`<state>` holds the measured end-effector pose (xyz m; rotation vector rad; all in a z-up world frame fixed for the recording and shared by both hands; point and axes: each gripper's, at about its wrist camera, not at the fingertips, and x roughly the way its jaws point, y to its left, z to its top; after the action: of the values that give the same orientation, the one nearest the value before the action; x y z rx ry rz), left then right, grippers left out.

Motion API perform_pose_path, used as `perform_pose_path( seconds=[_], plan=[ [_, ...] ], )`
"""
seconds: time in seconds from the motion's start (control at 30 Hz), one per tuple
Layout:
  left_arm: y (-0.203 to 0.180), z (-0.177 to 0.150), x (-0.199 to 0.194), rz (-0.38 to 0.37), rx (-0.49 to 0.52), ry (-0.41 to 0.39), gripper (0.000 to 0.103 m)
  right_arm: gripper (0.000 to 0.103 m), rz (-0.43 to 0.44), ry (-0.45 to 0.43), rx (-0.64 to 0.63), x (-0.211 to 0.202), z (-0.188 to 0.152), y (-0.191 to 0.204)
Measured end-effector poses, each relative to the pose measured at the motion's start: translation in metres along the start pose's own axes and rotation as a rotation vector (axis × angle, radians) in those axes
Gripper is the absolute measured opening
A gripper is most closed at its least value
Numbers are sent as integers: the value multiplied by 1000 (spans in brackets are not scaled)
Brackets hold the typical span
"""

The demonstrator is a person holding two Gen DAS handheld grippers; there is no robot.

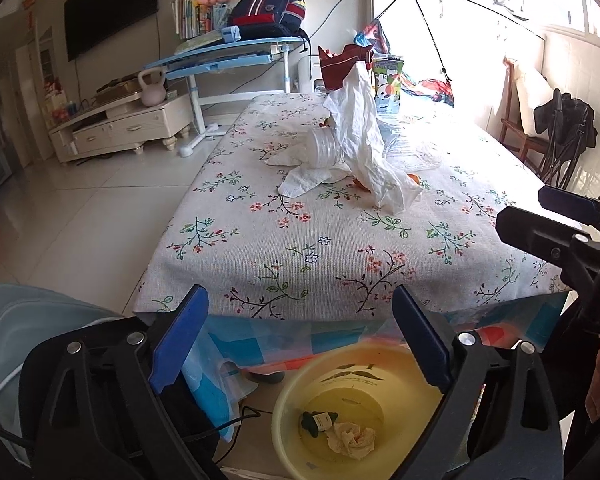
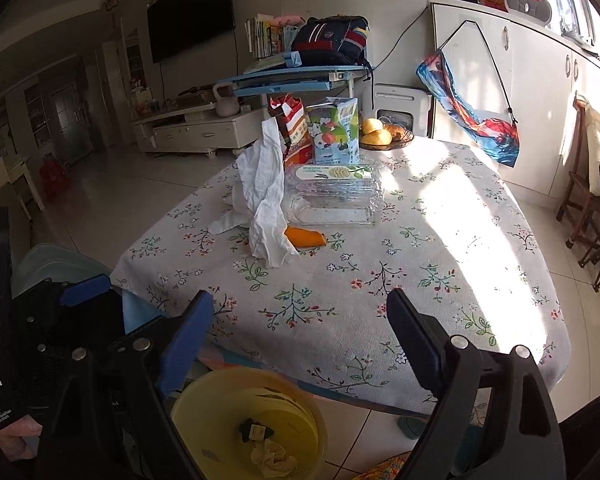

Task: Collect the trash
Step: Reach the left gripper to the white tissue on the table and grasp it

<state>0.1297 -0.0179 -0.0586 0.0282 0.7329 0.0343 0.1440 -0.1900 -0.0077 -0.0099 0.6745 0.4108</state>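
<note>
Left wrist view shows both hand-held grippers — left (image 1: 300,340), right (image 2: 300,336) — gaping empty over the bench (image 1: 340,248) near edge, crumpled tissue (image 1: 354,438) already in the yellow bin (image 1: 296,388) below — white wrapper (image 1: 364,140) mid-bench, bare cloth around it.

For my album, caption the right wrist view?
Open right gripper above yellow plastic bin, facing white crumpled tissue on floral table.

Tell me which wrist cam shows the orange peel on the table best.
Right wrist: the orange peel lies in plain sight beside the white tissue, before the clear plastic box. In the left wrist view the tissue hides nearly all of it; only orange slivers show.
</note>
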Motion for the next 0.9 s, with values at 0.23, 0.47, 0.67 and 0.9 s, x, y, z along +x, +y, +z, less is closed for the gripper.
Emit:
perform_pose_path(
  seconds=[0.23, 0.47, 0.67, 0.9],
  plan=[
    [1, 3, 11, 19, -18, 11, 91, 85, 28, 7, 64, 5, 1, -11],
    [5, 22, 15, -9, -49, -37, 93, 86, 24, 21, 132, 11, 2, -22],
    [2, 64, 31, -47, -72, -79, 95, 86, 11, 38, 170, 15, 1, -30],
    [-13, 107, 68, -59, -42, -97, 96, 87, 0, 54, 176, 18, -1, -34]
  ],
)
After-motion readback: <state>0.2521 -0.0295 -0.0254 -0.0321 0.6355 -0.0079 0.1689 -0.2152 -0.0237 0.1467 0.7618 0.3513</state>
